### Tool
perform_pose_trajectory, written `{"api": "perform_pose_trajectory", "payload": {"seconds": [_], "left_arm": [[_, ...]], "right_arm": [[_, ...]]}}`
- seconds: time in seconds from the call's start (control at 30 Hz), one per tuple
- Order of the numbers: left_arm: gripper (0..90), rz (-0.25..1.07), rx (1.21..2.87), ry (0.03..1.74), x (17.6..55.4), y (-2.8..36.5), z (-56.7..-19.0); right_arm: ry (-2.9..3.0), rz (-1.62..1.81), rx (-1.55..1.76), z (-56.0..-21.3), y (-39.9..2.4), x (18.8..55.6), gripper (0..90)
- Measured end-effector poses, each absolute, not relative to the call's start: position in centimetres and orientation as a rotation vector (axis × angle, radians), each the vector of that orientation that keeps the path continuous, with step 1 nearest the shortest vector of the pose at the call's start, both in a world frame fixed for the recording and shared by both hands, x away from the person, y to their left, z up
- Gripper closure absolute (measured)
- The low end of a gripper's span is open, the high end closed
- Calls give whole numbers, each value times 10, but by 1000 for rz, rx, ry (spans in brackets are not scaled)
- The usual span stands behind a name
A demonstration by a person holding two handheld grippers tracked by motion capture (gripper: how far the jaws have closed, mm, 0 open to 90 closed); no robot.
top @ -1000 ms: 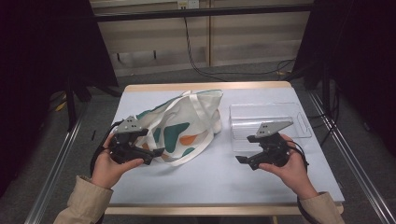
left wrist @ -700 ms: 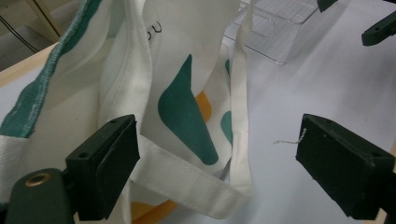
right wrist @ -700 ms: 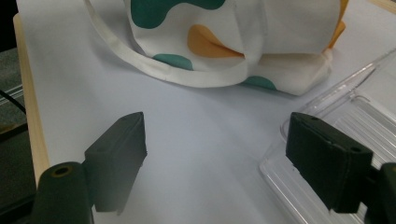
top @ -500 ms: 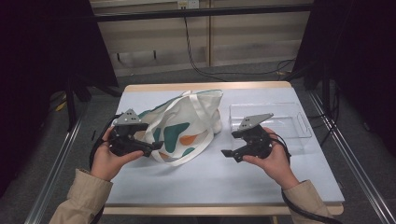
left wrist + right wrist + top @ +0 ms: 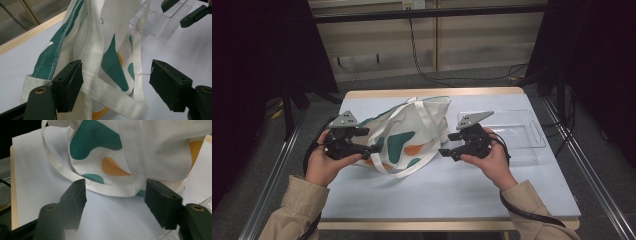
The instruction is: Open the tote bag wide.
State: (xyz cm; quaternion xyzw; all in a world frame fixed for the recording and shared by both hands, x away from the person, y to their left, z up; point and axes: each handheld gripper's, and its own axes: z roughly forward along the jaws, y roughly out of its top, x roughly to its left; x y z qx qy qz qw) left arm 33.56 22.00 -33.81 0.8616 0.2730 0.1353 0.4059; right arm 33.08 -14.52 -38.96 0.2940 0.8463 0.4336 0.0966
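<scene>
The left tool (image 5: 373, 148) sits at the tote bag's (image 5: 412, 135) end nearer the left edge of the counter (image 5: 447, 190), jaws apart with the bag's strap (image 5: 110, 93) and folded cloth between them but not yet pinched; they have just been closing. The right tool (image 5: 443, 152) faces the bag's other side, jaws also spread and just closing, with the strap loop (image 5: 75, 176) just ahead of them and nothing gripped. The bag lies flat near the middle of the counter, beside a clear tray (image 5: 532, 132) toward the right edge. Judging from this, the work is at its start: neither grip is made, and any lifting or opening remains. Compared with a second ago, the right tool has come leftward from beside the tray to the bag.
</scene>
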Motion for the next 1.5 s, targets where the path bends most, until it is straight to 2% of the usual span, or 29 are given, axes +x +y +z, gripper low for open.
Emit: {"api": "perform_pose_trajectory", "payload": {"seconds": [0.43,0.7,1.27,1.5], "left_arm": [[314,354,2197,697,341,222,-339],[332,334,2182,708,345,225,-335],[348,342,2199,729,349,227,-329],[346,361,2189,731,351,229,-324]], "right_arm": [[2426,1370,842,-390,-145,340,462],[2430,1393,864,-385,-141,346,488],[2423,1407,848,-378,-124,362,486],[2437,1407,828,-379,-117,367,558]]}}
